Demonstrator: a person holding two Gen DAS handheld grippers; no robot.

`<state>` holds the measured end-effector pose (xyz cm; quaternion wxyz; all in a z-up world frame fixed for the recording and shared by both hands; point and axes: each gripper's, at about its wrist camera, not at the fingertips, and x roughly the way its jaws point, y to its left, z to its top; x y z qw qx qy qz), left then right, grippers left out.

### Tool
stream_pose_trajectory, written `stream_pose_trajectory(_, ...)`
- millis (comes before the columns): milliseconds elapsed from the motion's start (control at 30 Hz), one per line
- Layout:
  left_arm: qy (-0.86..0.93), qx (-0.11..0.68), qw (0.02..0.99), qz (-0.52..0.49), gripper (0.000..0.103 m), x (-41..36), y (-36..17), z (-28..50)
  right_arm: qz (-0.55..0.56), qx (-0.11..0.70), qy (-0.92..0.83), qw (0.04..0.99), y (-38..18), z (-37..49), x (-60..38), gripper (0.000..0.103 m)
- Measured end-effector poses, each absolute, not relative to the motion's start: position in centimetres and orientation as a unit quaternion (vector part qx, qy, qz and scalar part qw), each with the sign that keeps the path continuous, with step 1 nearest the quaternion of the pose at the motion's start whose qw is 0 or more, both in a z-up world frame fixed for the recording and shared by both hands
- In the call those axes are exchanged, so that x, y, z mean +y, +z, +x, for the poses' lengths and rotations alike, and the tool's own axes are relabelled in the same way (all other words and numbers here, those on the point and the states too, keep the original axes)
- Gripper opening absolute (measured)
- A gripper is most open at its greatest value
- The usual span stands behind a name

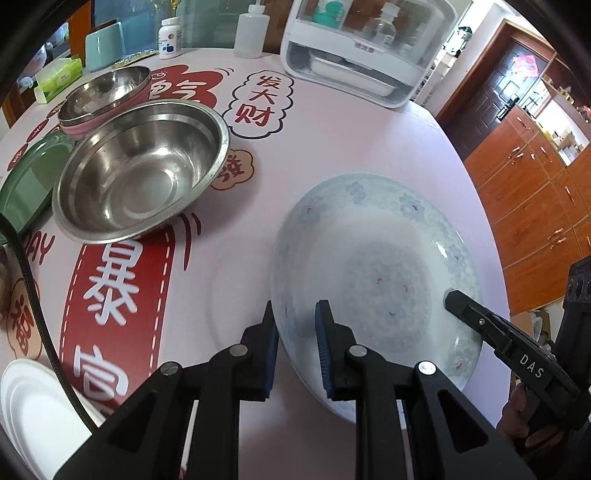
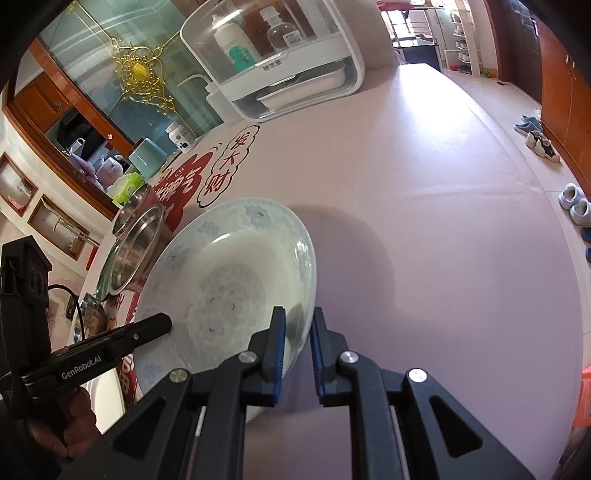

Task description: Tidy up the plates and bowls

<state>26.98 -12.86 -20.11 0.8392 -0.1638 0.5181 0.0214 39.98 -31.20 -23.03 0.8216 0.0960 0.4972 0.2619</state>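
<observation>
A white plate with a pale blue flower pattern (image 1: pixel 376 273) lies on the pink tablecloth. It also shows in the right wrist view (image 2: pixel 229 273). My left gripper (image 1: pixel 297 317) straddles its left rim, one finger outside and one inside, pads close to the rim. My right gripper (image 2: pixel 298 325) straddles its right rim the same way and shows in the left wrist view (image 1: pixel 465 306). Whether either clamps the rim is unclear. A large steel bowl (image 1: pixel 144 173) stands to the left, with a smaller steel bowl in a pink bowl (image 1: pixel 105 98) behind it.
A green plate (image 1: pixel 26 184) lies under the large steel bowl's left side. White plates (image 1: pixel 33 413) sit at the near left. A white storage box (image 1: pixel 365 48), bottles (image 1: pixel 251 31), a teal cup (image 1: pixel 105 46) and a tissue pack (image 1: pixel 59 79) stand at the table's back.
</observation>
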Motion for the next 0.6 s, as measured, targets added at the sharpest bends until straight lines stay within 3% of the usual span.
stream_pose_trajectory(600, -0.006, 0.471, 0.868, -0.16, 0.017, -12.4, -15.4, 19.7, 0.105, 0.495, 0.261, 0.822, -19.4, 32.3, -31.9, 0.014)
